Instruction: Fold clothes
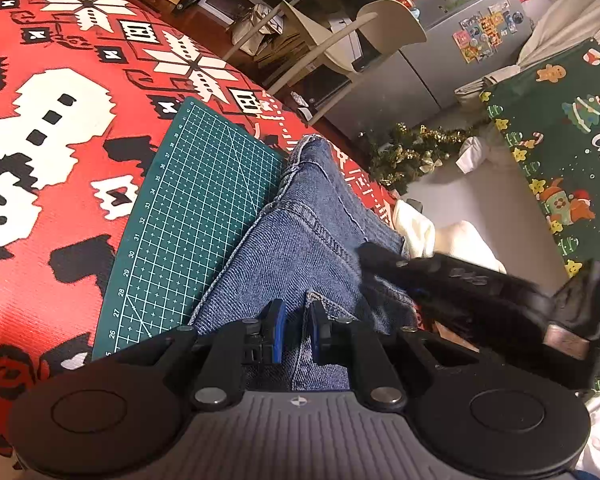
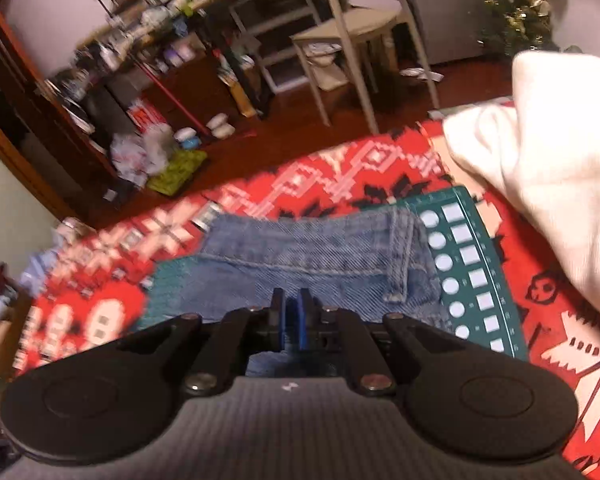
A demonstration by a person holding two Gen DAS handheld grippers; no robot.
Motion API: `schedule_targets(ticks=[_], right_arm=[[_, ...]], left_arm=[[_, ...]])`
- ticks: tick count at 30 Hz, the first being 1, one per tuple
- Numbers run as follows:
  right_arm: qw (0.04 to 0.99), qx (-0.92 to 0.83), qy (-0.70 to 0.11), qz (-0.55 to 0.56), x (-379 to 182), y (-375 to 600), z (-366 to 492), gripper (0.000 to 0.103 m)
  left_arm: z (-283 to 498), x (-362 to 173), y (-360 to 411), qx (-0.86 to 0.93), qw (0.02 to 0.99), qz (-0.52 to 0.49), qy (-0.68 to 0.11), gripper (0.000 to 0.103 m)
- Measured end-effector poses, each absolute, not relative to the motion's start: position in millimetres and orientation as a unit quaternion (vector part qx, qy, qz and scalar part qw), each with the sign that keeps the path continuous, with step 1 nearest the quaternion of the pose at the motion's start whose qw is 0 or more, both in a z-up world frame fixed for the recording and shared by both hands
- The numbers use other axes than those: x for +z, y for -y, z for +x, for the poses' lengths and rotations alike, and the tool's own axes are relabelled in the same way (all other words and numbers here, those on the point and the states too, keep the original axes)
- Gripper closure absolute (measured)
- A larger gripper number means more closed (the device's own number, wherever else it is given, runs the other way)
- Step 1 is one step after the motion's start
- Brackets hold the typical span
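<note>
Blue denim jeans (image 1: pixel 308 236) lie on a green cutting mat (image 1: pixel 196 216) over a red patterned cloth (image 1: pixel 60 120). My left gripper (image 1: pixel 298 330) sits low over the jeans with a narrow gap between its blue pads; denim shows between them, grip unclear. The right gripper's black body (image 1: pixel 460 280) reaches in from the right, blurred, onto the same denim. In the right wrist view the jeans (image 2: pixel 320 256) lie folded ahead, and my right gripper (image 2: pixel 292 322) has its pads nearly together over the denim edge; the view is motion-blurred.
A white garment (image 2: pixel 552 168) lies at the right of the table, also in the left wrist view (image 1: pixel 440 236). Beyond the table edge are a chair (image 1: pixel 340 48), a small Christmas tree (image 1: pixel 412 152), a fridge (image 1: pixel 460 40) and cluttered shelves (image 2: pixel 148 60).
</note>
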State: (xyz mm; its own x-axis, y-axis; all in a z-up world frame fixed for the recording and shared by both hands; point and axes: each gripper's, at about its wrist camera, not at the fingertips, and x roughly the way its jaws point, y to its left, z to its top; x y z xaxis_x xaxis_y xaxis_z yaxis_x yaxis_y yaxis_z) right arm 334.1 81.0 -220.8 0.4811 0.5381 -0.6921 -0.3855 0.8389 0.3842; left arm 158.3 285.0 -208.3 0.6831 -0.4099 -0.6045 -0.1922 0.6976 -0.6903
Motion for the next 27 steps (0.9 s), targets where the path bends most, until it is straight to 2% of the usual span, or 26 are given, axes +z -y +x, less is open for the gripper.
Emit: schedule_targets(ticks=[3,8,11,18,22,24,27], right_arm=[[0.867,0.260,-0.417,0.081,-227,-82,337,0.103],[0.878,0.255,-0.400,0.066,-228,-83,338,0.103],[0.876,0.269,-0.394,0.072,-218,-80,334,0.093],[0.822,0.359,-0.435,0.078,-196,-95,319,0.092],[0.804,0.362,-0.468,0.063,-211,-110,309,0.094],[0.801,0.356,-0.478,0.055,-221,-114,307,0.103],[0.803,0.357,-0.474,0.053,-226,-109,306,0.103]], left_arm=[[159,-208,-283,-0.064,0.836,-0.376,-0.393,0.091],[159,-209,-284,-0.065,0.836,-0.376,-0.394,0.091],[157,-209,-287,-0.062,0.832,-0.390,-0.389,0.095],[152,-200,-297,-0.060,0.825,-0.426,-0.366,0.097],[151,-202,-302,-0.056,0.818,-0.441,-0.365,0.097],[155,-209,-299,-0.050,0.815,-0.437,-0.377,0.097],[160,-216,-294,-0.043,0.814,-0.425,-0.393,0.099]])
